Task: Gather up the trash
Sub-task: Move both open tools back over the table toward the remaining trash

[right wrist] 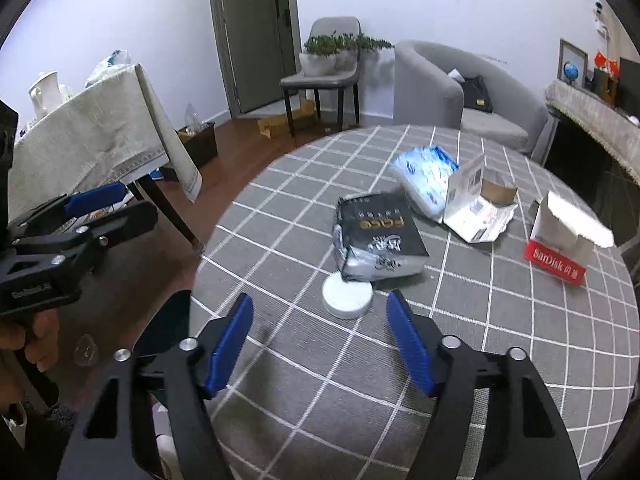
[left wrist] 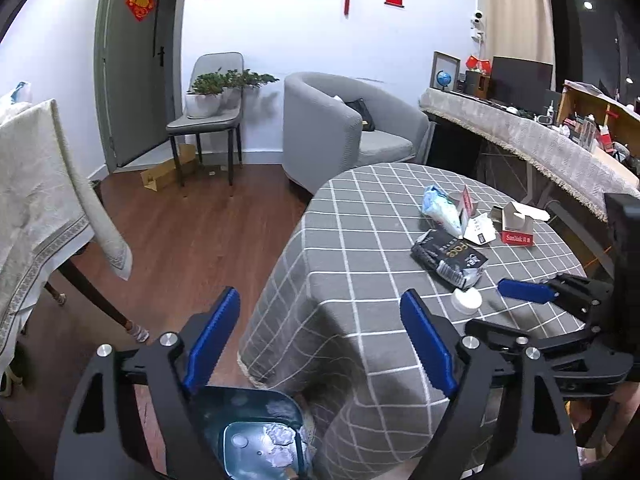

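Trash lies on a round table with a grey checked cloth (right wrist: 304, 360): a white round lid (right wrist: 347, 294), a black packet (right wrist: 378, 236), a blue-white plastic bag (right wrist: 424, 176), an open white carton (right wrist: 476, 208) and a red-white SanDisk box (right wrist: 560, 244). My right gripper (right wrist: 320, 340) is open and empty, just short of the lid. My left gripper (left wrist: 320, 344) is open and empty, held off the table's left edge above a dark bin (left wrist: 240, 440) that holds crumpled paper (left wrist: 280, 440). The lid (left wrist: 466, 300) and packet (left wrist: 448, 258) also show in the left wrist view.
A second table with a beige cloth (left wrist: 36, 208) stands to the left. A grey armchair (left wrist: 344, 128), a chair with potted plants (left wrist: 208, 116) and a sideboard (left wrist: 520, 136) stand behind. Wooden floor (left wrist: 192, 232) lies between the tables.
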The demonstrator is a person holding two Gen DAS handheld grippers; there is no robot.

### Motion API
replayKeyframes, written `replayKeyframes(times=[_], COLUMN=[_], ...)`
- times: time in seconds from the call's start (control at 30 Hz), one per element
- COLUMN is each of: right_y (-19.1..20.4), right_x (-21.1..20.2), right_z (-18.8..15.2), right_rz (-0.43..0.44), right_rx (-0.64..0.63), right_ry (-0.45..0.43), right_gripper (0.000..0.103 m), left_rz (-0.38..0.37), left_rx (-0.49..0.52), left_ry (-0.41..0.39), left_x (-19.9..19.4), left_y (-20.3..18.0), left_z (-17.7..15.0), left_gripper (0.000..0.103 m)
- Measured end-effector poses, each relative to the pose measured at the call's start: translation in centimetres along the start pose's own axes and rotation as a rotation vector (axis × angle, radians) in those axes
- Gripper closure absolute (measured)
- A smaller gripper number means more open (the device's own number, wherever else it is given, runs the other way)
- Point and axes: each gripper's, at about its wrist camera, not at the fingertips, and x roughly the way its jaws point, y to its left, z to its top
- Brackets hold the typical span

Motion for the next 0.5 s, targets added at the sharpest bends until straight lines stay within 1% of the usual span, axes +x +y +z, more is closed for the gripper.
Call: replayKeyframes(times=[0.1,0.23,0.3,0.5], right_y=[-0.4,-0.4,-0.5,-1.0], right_x=[0.8,1.5,1.8,2.2], right_z=[0.1,0.6,0.8,1.3], right_rz=[0.016,0.009,0.003,0.005], right_rx=[0.019,0.009,0.006,-0.009], right_ry=[0.029,0.055,0.063,0.075], right_gripper=[0.044,0.049,0.051,0.064], left_rz=[-0.013,-0.028,-0.033,-0.059], left_rx=[0.0,0.002,0.005,0.014], left_ry=[0.004,0.009,0.011,0.021], left_x=[0.6,1.5,1.9,3.1], left_y=[-0.4,-0.8,-1.0,-1.9], left_z=[0.2,0.5,0.7,1.2], left_gripper=[0.019,0.019,0.019,0.019])
